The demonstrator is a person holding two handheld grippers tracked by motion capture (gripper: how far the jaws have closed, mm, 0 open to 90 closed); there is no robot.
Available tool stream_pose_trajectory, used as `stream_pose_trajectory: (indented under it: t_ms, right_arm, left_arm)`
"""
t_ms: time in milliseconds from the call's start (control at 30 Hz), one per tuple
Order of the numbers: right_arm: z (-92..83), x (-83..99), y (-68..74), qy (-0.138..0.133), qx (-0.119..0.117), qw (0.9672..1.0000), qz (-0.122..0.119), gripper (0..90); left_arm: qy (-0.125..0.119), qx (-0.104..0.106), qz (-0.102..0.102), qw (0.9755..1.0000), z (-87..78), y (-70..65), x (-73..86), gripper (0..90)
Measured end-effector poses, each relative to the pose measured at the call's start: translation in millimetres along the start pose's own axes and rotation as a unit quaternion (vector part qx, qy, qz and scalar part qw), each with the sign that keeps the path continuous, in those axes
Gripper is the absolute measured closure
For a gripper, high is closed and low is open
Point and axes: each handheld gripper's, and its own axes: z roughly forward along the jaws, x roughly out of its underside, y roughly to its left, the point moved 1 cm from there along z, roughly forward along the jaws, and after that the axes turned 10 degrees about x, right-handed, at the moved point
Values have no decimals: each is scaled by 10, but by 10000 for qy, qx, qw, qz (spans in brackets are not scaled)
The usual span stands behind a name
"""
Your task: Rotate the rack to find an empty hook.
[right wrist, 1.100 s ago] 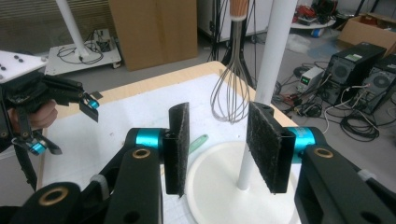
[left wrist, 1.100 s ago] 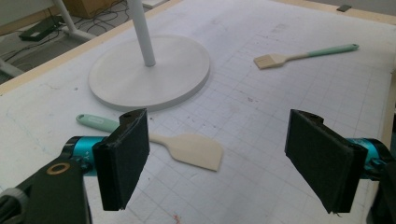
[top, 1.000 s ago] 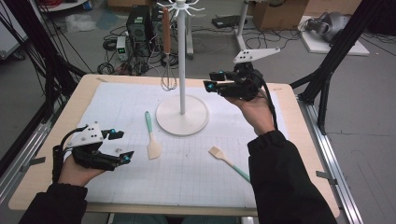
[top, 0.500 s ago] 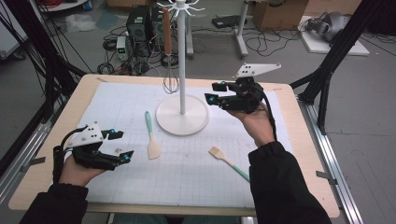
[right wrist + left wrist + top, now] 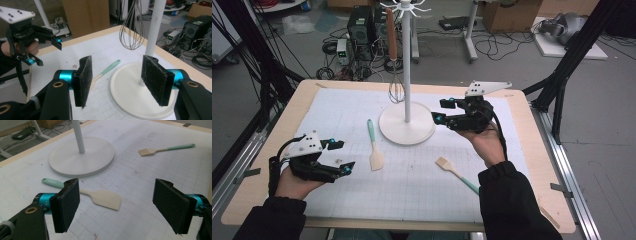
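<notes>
Having sunk toward the stand, right gripper has just been opening, empty; left gripper unmoved, open.

The white stand blocks the table's far middle, its pole rising with a whisk hanging on its left. A spatula lies just left of the base, a brush near right. Open mat remains along the near edge between the hands.

The light is soft and even. Shadows are faint. The high view looks a bit fuzzy. The gripper views look sharper.
</notes>
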Motion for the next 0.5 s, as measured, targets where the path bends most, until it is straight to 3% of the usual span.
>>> stream_pose_trajectory:
  t_ms: [500]
  right_arm:
    - [32,209,77,121,-61,9999,-8,400]
  left_arm:
    - [7,3,3,10000,9,6,10,223]
